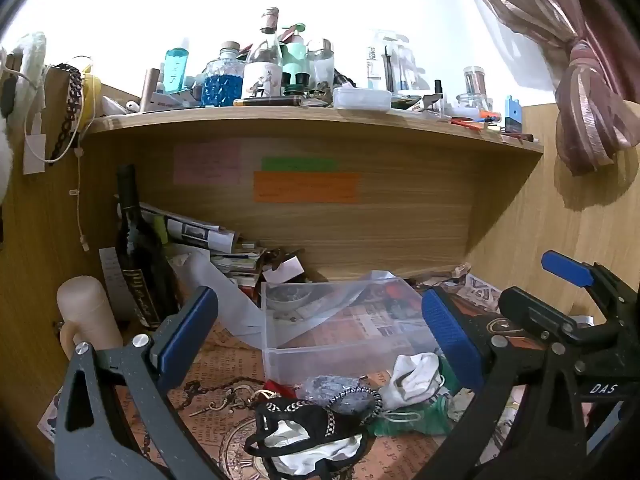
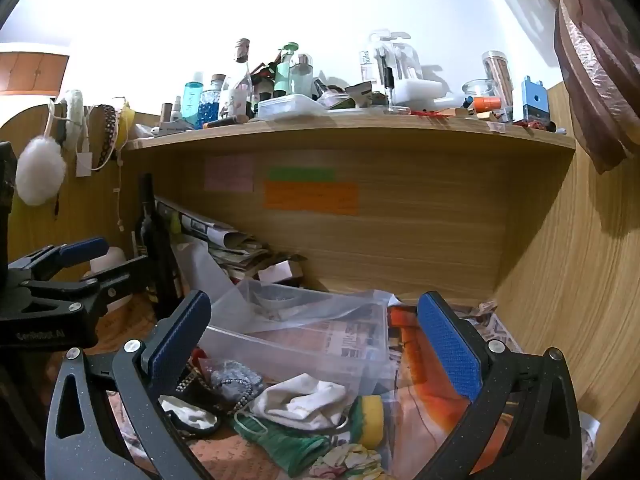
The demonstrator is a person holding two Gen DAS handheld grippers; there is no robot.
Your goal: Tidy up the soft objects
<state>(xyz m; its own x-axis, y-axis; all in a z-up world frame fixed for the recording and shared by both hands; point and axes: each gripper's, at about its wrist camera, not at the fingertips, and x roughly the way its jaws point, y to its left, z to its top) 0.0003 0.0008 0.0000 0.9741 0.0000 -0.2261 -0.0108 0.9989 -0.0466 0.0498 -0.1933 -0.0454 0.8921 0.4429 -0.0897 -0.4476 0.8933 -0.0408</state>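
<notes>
My left gripper [image 1: 320, 332] has its blue pads spread wide with nothing between them, and my right gripper [image 2: 316, 344] stands just as open and empty beside it.

Nearest to me lies the heap of soft things on the patterned paper. A black chain-trimmed pouch [image 1: 304, 432] with white lining sits closest in the left view, touching a grey beaded piece [image 1: 340, 394]. Just right of those is a crumpled white sock [image 2: 304, 400], resting partly on a green face mask [image 2: 280, 440]. A yellow sponge [image 2: 370, 416] with a green underside sits at the sock's right edge, and a floral cloth [image 2: 352, 464] lies at the bottom edge of the right view.

Behind the pile stands a clear plastic bin [image 1: 340, 320], its near wall just beyond the sock. A loose clear plastic sheet [image 2: 304, 304] drapes over its back rim; inside I cannot make out any soft item.

To the left a dark wine bottle [image 1: 138, 248] stands upright, with stacked newspapers [image 1: 200, 232] leaning behind it. Farther back, sticky notes [image 1: 306, 186] are stuck on the wooden back panel, and the shelf [image 1: 300, 118] above is crowded with bottles and jars.
</notes>
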